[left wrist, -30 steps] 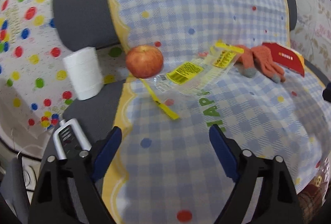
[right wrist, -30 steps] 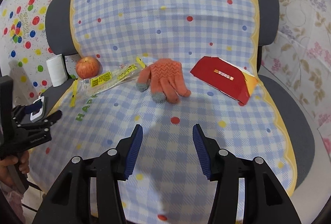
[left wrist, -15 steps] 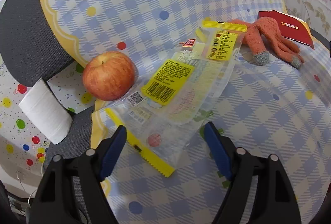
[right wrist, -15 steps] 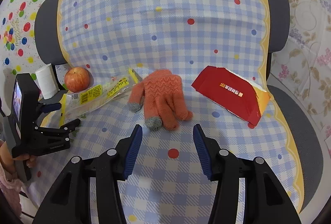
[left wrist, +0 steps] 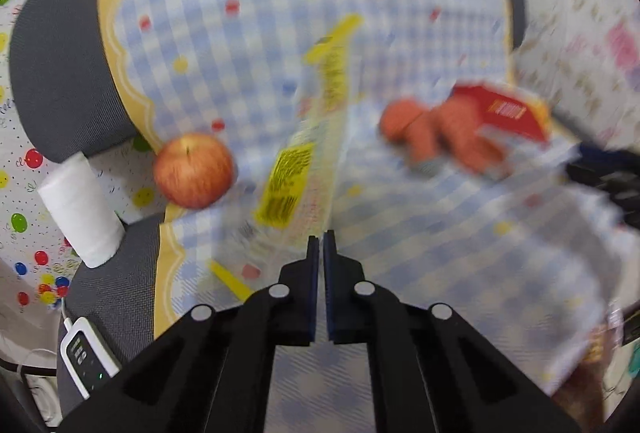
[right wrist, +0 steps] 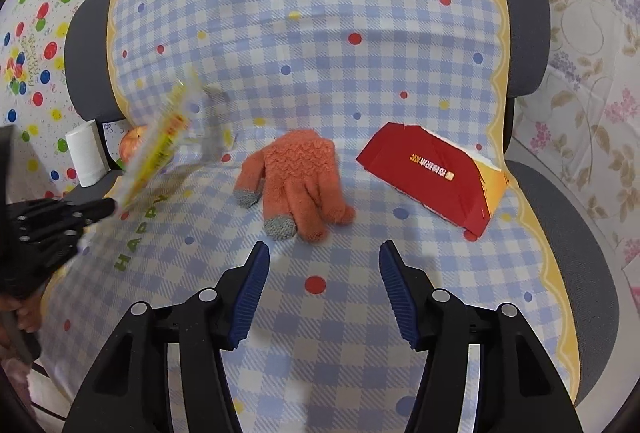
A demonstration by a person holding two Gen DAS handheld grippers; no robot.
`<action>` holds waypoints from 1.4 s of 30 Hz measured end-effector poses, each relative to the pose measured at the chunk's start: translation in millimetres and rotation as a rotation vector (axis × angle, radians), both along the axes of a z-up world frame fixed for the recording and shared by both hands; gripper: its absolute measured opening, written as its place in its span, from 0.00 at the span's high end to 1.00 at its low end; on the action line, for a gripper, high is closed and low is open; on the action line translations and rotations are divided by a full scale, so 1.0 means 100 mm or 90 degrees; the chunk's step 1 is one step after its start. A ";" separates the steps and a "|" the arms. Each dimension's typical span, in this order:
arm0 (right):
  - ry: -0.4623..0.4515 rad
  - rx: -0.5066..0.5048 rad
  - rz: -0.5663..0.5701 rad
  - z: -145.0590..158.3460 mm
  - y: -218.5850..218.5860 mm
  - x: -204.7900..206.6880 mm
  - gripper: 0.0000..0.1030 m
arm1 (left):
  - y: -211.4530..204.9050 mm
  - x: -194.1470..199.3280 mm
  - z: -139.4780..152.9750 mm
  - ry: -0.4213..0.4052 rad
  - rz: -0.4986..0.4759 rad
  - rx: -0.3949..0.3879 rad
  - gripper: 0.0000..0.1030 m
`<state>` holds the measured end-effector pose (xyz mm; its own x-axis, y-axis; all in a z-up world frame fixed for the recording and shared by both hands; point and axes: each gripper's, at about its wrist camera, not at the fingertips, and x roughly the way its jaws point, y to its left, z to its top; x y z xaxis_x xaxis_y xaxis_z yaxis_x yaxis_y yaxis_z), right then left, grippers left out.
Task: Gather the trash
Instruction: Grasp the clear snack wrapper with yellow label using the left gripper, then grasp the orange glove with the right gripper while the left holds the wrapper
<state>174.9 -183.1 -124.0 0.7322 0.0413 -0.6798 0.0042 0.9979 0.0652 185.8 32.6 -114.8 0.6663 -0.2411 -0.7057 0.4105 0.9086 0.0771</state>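
My left gripper (left wrist: 321, 239) is shut on a clear plastic wrapper with yellow labels (left wrist: 296, 169), which it holds lifted off the chair seat. From the right wrist view the wrapper (right wrist: 160, 149) hangs up and away from the left gripper (right wrist: 106, 207) at the far left. A torn red cardboard box (right wrist: 432, 173) lies on the seat to the right. My right gripper (right wrist: 324, 277) is open and empty, hovering just in front of an orange glove (right wrist: 300, 177).
A checked blue cloth (right wrist: 320, 33) covers a grey office chair (right wrist: 568, 233). A red apple (left wrist: 194, 171) and a white paper roll (left wrist: 82, 211) sit at the seat's left edge. A white remote (left wrist: 88, 357) lies low at the left.
My left gripper closed on the wrapper and lifted it off the seat. My right gripper moved closer to the glove and stayed open.
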 end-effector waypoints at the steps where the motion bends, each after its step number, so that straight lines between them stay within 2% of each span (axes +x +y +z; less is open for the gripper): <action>1: -0.003 -0.005 -0.002 0.00 -0.01 0.07 0.37 | 0.00 -0.05 0.08 -0.010 -0.001 -0.008 0.99; 3: -0.002 -0.017 -0.007 -0.02 -0.02 0.23 0.33 | 0.03 -0.17 0.23 -0.024 -0.007 -0.033 0.99; 6: 0.014 -0.002 0.004 -0.05 -0.04 0.54 0.33 | 0.02 -0.23 0.33 -0.031 -0.010 -0.050 0.99; 8: 0.021 0.009 0.013 -0.07 -0.05 0.74 0.34 | 0.01 -0.29 0.34 -0.037 -0.010 -0.056 0.99; 11: 0.016 0.027 0.033 -0.09 -0.06 1.01 0.35 | 0.02 -0.32 0.29 -0.050 0.004 -0.038 0.99; 15: 0.022 0.049 0.043 -0.16 -0.06 1.28 0.25 | 0.14 -0.27 0.21 -0.033 0.025 -0.044 0.99; 16: 0.034 0.054 0.041 -0.19 -0.06 1.33 0.28 | 0.15 -0.24 0.18 -0.028 0.032 -0.043 0.99; 17: 0.047 0.063 0.040 -0.22 -0.06 1.36 0.37 | 0.17 -0.22 0.15 -0.025 0.038 -0.042 0.99; 18: 0.054 0.069 0.041 -0.24 -0.06 1.37 0.66 | 0.17 -0.21 0.13 -0.023 0.041 -0.041 0.99; 19: 0.060 0.066 0.034 -0.24 -0.05 1.36 0.88 | 0.18 -0.21 0.12 -0.023 0.045 -0.039 0.99; 20: 0.056 0.058 0.027 -0.21 -0.04 1.30 0.94 | 0.18 -0.20 0.12 -0.024 0.050 -0.036 0.99; 27: 0.011 -0.004 0.053 0.19 0.08 0.68 0.94 | 0.19 -0.33 0.17 -0.041 0.074 -0.033 0.99; 32: 0.003 -0.027 0.067 0.31 0.22 0.27 0.92 | 0.19 -0.59 0.25 -0.048 0.076 -0.047 0.99; 34: -0.005 -0.037 0.064 0.27 0.22 0.23 0.84 | 0.20 -0.70 0.27 -0.047 0.077 -0.045 0.99; 38: 0.016 -0.044 0.053 0.09 0.18 0.39 0.65 | 0.26 -0.80 0.27 -0.045 0.094 -0.035 0.99; 40: 0.036 -0.044 0.049 -0.03 0.14 0.56 0.48 | 0.30 -0.80 0.28 -0.054 0.102 -0.034 0.99; 42: 0.056 -0.040 0.038 -0.13 0.09 0.72 0.44 | 0.33 -0.79 0.28 -0.062 0.110 -0.030 0.99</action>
